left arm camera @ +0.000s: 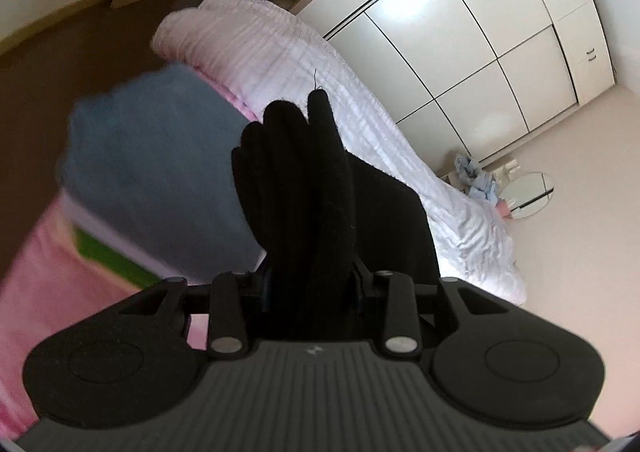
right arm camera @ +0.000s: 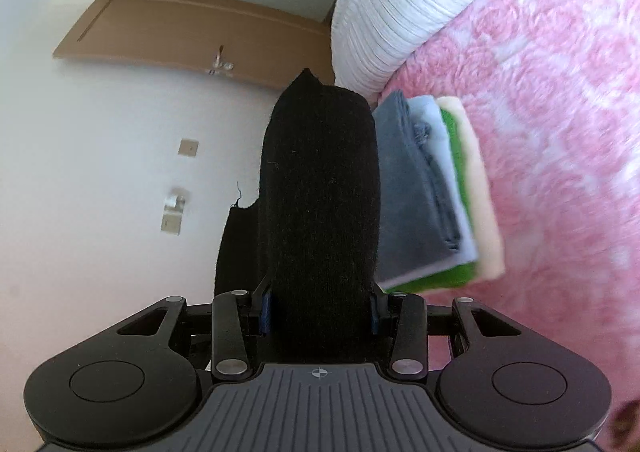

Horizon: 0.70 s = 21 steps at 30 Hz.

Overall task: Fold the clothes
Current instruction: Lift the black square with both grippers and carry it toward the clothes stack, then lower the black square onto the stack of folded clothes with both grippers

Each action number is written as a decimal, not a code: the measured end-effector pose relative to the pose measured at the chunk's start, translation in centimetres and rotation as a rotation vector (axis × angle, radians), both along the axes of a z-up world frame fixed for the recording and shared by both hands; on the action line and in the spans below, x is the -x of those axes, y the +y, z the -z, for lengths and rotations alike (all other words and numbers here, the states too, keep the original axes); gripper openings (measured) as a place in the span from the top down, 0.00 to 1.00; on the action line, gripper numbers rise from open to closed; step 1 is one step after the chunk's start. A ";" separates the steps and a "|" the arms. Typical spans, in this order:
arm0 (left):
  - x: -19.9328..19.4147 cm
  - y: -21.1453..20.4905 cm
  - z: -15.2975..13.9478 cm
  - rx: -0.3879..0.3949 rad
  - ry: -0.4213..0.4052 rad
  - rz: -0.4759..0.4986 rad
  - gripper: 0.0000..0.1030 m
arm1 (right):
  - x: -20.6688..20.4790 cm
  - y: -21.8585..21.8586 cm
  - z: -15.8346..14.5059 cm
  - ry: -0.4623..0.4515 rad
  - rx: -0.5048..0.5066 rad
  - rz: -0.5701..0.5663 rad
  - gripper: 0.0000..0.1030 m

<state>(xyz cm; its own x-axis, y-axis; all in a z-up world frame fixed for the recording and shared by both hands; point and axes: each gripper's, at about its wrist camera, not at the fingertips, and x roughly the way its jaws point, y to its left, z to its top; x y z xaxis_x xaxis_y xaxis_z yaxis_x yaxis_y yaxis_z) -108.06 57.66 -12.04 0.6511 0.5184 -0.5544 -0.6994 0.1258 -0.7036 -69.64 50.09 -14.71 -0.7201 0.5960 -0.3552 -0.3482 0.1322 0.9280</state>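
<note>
Matte black tongs (right arm camera: 322,308) with ribbed grey housing, silver pivot screws, blue pads.

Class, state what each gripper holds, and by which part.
Both the left gripper and right gripper clamp bunched black knit garment; which part cannot be told.

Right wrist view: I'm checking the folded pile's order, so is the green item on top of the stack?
No, a grey-blue garment lies on top of the stack, and the green item sits lower, under a pale blue layer.
</note>
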 end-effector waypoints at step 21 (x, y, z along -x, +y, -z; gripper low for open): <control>4.3 17.0 7.0 0.017 0.002 0.075 0.71 | 7.5 14.5 6.8 -0.102 0.017 0.111 0.60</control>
